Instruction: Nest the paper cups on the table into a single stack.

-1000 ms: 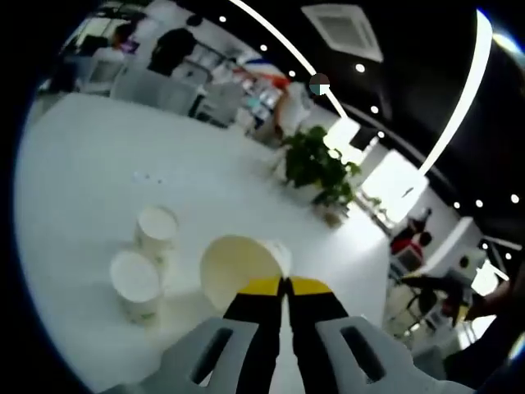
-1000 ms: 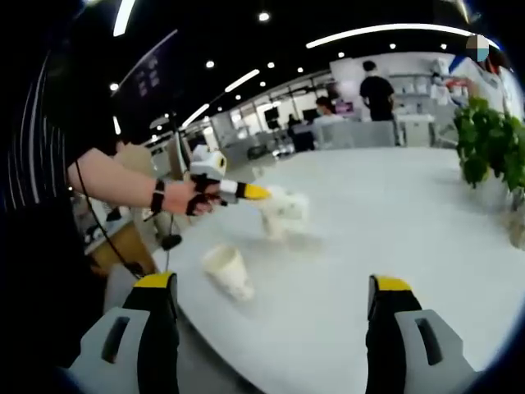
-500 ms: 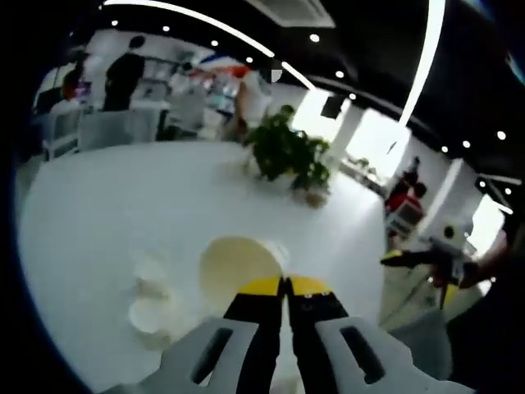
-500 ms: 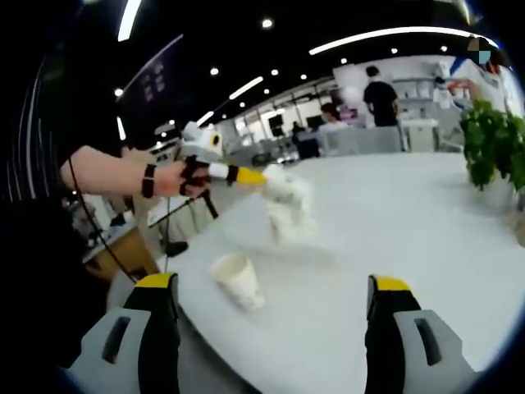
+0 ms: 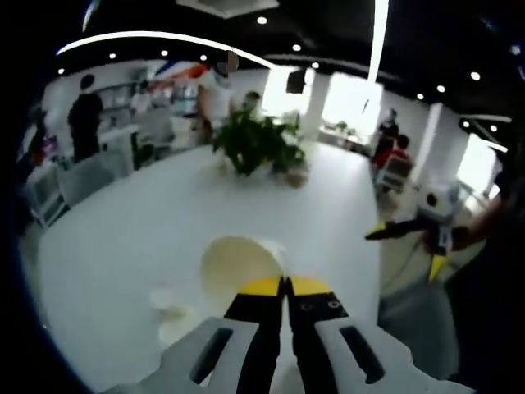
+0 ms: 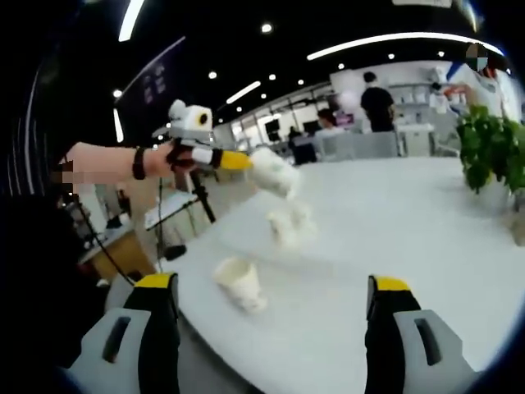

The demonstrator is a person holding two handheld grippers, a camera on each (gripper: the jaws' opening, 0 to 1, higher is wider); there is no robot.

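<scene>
A: While carried clear of the table [image 6: 426, 246], held cup [image 5: 234, 267] clamped at the rim between the closed jaws of the left gripper [image 5: 285, 289], mouth turned toward the lens. Seen from the right gripper view as a blurred white shape at the tip of the left gripper [image 6: 234, 161], above and a little short of the standing cups [image 6: 291, 226].

B: Standing cups as landmark, then. Remaining pieces?

A: Lone cup [image 6: 238, 283] nearer the table edge than the standing cups, well apart from them, apparently upright with mouth up. Standing cups themselves too blurred to count or to tell whether already nested. Potted plant [image 6: 488, 152] far beyond them, out of the working path.

B: Right gripper?

A: Right gripper [image 6: 271, 308] spread wide, nothing between the jaws, low on the near side of the lone cup.

B: Advice for the step in hand?

A: Likely a lowering into the standing cups. Best done with the held cup turned base-down and centred over an open mouth, then descended straight; any tilt likely to catch a rim and topple the light paper. Release only once seated. Steadying with the free right gripper worth considering.
</scene>
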